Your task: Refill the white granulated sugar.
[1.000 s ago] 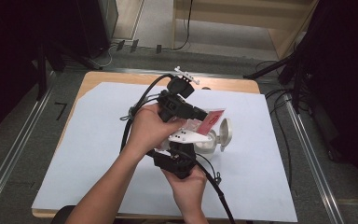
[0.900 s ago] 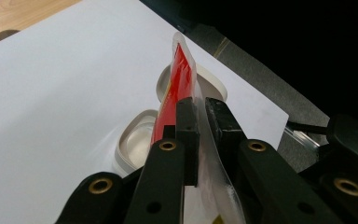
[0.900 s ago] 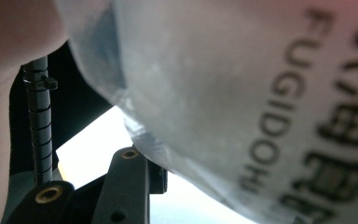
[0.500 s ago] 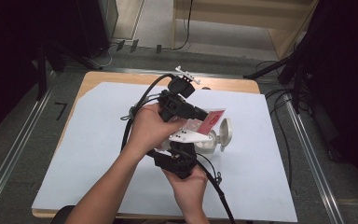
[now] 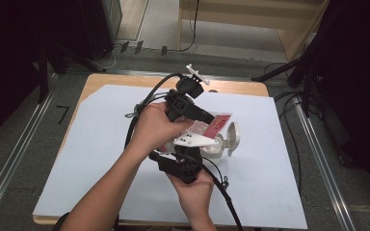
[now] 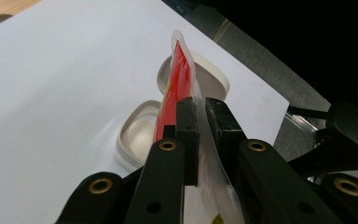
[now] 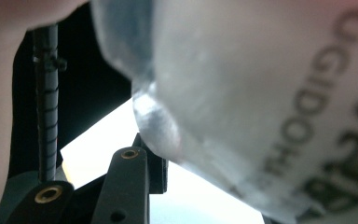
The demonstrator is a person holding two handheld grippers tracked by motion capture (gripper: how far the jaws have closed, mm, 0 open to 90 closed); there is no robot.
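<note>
Left gripper (image 6: pixel 196 112): black jaws clamped on thin glossy red-and-clear plastic pouch (image 6: pixel 179 79), held edge-on over table centre. Rounded-square white container (image 6: pixel 140 133) below, hinged lid (image 6: pixel 205 79) open at 1 o'clock. Right gripper (image 5: pixel 185 153): pouch's translucent lower end against its jaws, grip unclear.

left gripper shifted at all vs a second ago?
No. In the high view the left gripper sits at the same spot above the open white container, still clamped on the red pouch.

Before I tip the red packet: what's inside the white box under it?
The white box looks empty where visible, lid open; the red packet and left tool cover its near side.
</note>
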